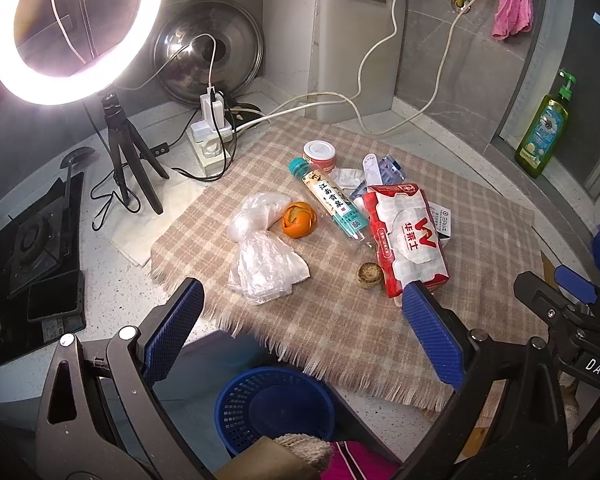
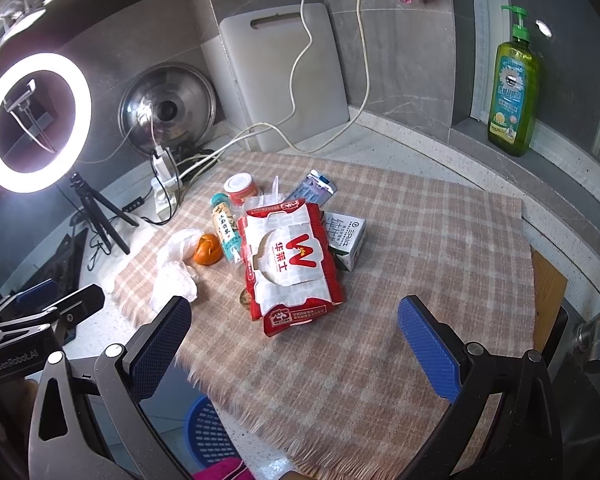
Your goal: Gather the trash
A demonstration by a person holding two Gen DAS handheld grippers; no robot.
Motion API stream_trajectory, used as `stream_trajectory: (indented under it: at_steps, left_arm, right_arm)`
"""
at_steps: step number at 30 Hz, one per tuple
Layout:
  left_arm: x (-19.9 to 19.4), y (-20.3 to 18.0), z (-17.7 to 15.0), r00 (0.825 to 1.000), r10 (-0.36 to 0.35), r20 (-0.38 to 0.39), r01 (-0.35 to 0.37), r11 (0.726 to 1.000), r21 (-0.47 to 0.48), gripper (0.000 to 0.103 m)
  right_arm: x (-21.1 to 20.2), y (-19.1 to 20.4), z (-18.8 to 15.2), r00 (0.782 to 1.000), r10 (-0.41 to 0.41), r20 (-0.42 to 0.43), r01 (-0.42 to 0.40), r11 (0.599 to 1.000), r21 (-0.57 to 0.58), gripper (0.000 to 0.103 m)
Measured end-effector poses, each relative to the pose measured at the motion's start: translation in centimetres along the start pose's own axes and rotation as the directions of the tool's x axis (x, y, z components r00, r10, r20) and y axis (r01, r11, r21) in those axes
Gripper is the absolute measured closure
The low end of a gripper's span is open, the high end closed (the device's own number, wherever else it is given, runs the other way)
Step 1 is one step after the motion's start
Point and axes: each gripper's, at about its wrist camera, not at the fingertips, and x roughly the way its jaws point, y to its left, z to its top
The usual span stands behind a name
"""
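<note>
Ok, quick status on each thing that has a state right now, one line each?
left tool: open, holding nothing
right tool: open, holding nothing
ring light: switched on
red paper bag: lying flat, torn open on top
plastic bottle: on its side, cap on
small jar: upright, lid on
orange peel: curled, on the cloth
plastic bag: crumpled
blue basket: upright, below the counter edge

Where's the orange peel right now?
The orange peel lies on the checked cloth, left of centre in both views, between the plastic bag and the bottle.
</note>
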Motion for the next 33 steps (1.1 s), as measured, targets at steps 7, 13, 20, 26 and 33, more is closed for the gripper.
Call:
stream_trajectory:
  at_steps: [7, 13, 20, 26, 33]
  left_arm:
    - [0.0, 0.1, -0.1, 1.0, 0.001, 0.0, -0.001, 1.0, 0.0, 0.002]
    - [0.6, 0.8, -0.4, 1.0, 0.001, -0.007, -0.001, 1.0, -0.007, 0.002]
    - [1.4, 1.8, -0.4, 1.0, 0.013, -0.015, -0.013, 1.0, -0.012, 0.002]
    - [2.9, 3.1, -0.5, 0.998, 0.002, -0.056, -0.004, 1.0, -0.031, 0.002]
    - [5.8, 4.5, -0.8, 0.993, -0.019, -0.121, 0.012, 0.998, -0.055, 0.006]
  right_arm:
    - [0.3, -0.2, 0.0, 1.0, 0.005, -0.004, -0.005, 1.0, 0.005, 0.001]
    - [0.4, -0.3, -0.1, 1.0, 0.009, -0.011, -0.009, 1.0, 0.014, 0.001]
    - [0.9, -0.5, -0.1, 1.0, 0.011, -0.008, -0.011, 1.0, 0.016, 0.001]
    - [2.2, -1.1, 0.2, 0.999, 0.05, 0.013, -0.05, 0.999, 0.006, 0.001]
    - [6.1, -1.6, 1.4, 0.994, 0.079, -0.074, -0.083, 0.996, -0.042, 0.001]
